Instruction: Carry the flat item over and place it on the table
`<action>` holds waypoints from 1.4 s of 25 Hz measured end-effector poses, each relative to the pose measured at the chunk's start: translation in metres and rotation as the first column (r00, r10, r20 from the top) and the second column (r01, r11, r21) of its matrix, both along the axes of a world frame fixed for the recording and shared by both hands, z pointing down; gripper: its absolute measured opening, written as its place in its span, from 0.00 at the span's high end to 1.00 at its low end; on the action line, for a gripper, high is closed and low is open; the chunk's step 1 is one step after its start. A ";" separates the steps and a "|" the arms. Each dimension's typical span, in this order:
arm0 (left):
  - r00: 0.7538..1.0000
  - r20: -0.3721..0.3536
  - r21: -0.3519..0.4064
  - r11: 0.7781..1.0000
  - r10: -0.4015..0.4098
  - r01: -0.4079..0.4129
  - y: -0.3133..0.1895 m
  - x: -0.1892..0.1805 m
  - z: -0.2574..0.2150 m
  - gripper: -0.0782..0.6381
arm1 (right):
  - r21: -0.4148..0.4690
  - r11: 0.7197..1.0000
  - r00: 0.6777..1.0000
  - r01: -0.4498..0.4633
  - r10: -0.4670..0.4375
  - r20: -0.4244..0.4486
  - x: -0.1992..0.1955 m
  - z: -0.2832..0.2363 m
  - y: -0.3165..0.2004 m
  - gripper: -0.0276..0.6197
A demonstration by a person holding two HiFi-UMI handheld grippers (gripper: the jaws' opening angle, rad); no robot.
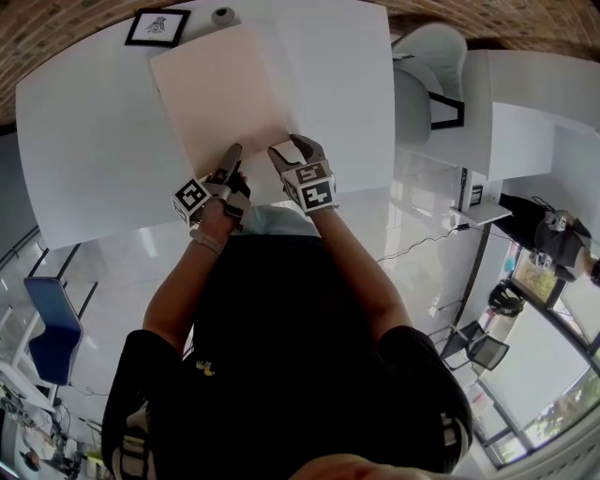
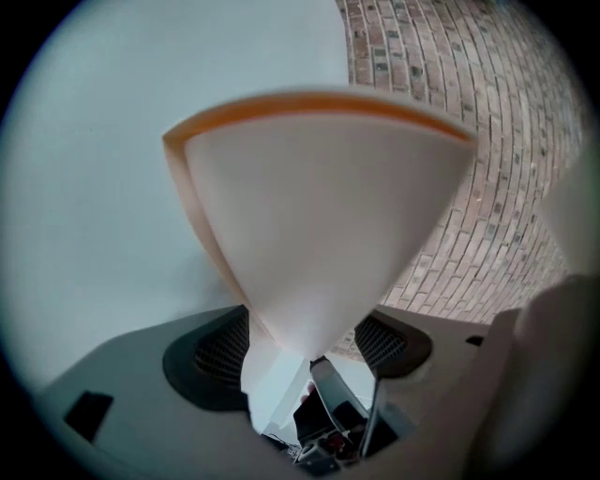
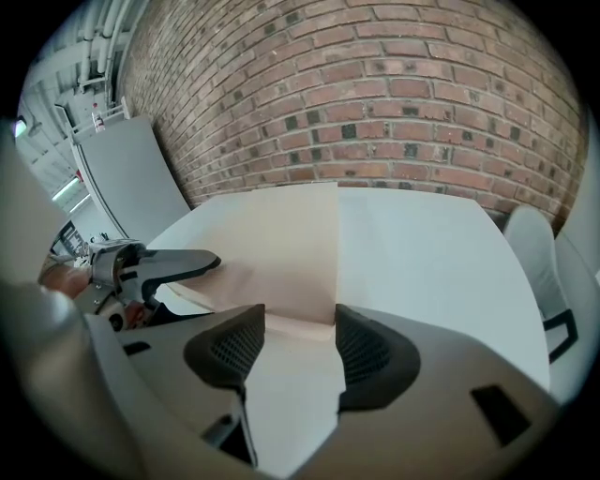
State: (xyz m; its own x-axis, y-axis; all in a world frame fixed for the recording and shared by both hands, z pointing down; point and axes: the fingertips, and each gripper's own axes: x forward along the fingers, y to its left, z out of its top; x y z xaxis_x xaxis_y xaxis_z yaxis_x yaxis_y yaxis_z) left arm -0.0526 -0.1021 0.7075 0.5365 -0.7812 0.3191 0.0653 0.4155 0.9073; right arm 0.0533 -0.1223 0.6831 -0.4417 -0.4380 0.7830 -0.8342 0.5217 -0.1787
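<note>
A thin beige board (image 1: 225,94) lies on the white table (image 1: 84,141), and both grippers are at its near edge. My left gripper (image 1: 232,161) has its jaws wide, one above and one below the board's near left corner, which is slightly raised (image 3: 202,292). In the left gripper view the board (image 2: 319,225) fills the gap at my left gripper (image 2: 309,342), and the pads do not press on it. My right gripper (image 1: 289,148) is open, with bare table between its pads (image 3: 300,333) and the board's edge (image 3: 272,244) just beyond the tips.
A framed picture (image 1: 157,26) and a small round object (image 1: 223,16) sit at the table's far edge. A brick wall (image 3: 375,94) stands behind it. A white chair (image 1: 427,70) and a second white table (image 1: 525,122) are to the right, and a blue chair (image 1: 52,328) is at lower left.
</note>
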 end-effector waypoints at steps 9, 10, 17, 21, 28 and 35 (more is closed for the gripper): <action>0.994 -0.050 0.065 0.994 0.097 -0.093 0.022 0.024 -0.018 0.42 | -0.001 1.000 1.000 -0.030 0.030 0.009 0.002 0.004 -0.001 0.66; 0.993 -0.055 0.075 0.992 0.105 -0.100 0.022 0.025 -0.023 0.42 | 0.003 0.999 0.999 -0.034 0.034 0.013 0.003 0.002 -0.001 0.66; 0.977 -0.013 0.252 0.946 0.215 -0.205 0.003 0.030 -0.075 0.43 | 0.064 0.997 0.996 -0.053 0.048 0.069 0.003 -0.032 -0.009 0.72; 0.956 0.151 0.310 0.906 0.253 -0.289 -0.009 0.019 -0.098 0.60 | 0.116 0.991 0.992 -0.059 0.046 0.117 0.002 -0.063 -0.018 0.78; 0.882 0.416 0.434 0.804 0.222 -0.407 -0.024 -0.006 -0.163 0.89 | 0.208 0.976 0.977 -0.071 0.026 0.210 0.003 -0.129 -0.017 0.91; 0.625 0.775 0.441 0.629 0.094 -0.640 -0.031 -0.019 -0.235 0.89 | 0.323 0.945 0.963 -0.060 -0.030 0.269 0.006 -0.195 -0.018 0.93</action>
